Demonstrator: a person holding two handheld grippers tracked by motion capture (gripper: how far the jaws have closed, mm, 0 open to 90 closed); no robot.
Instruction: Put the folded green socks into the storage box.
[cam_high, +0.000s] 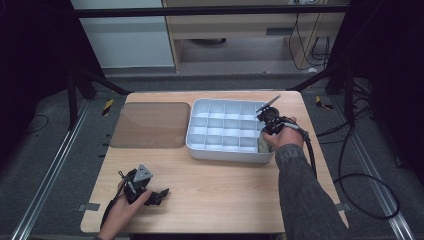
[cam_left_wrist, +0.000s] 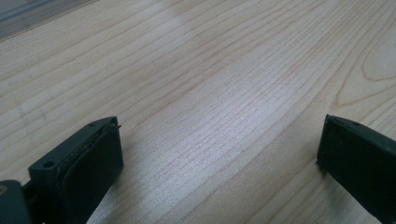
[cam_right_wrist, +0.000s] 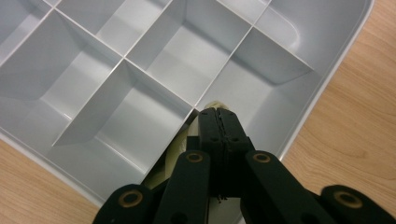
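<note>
Two claws, one per hand. Right claw (cam_right_wrist: 218, 116): jaws pressed together on a pale, cream-coloured item (cam_right_wrist: 180, 151), tips dipped into the near right corner compartment of the grey divided tray (cam_high: 200, 150), forearm reaching forward. Left claw (cam_high: 161, 195): jaws wide, nothing between, resting on the desk (cam_high: 225, 185) well apart from the tray, nearer the person.

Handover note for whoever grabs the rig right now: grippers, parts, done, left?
Left hand-held gripper: jaws open, nothing between them, resting low on the wooden table near its front left.
Right hand-held gripper: jaws shut, tips down in a front right corner compartment of the white divided tray, against a pale item; whether it is gripped is unclear.
Brown lid lies flat left of the tray.
Other compartments look empty.
Left: probably release the item and withdraw.
</note>
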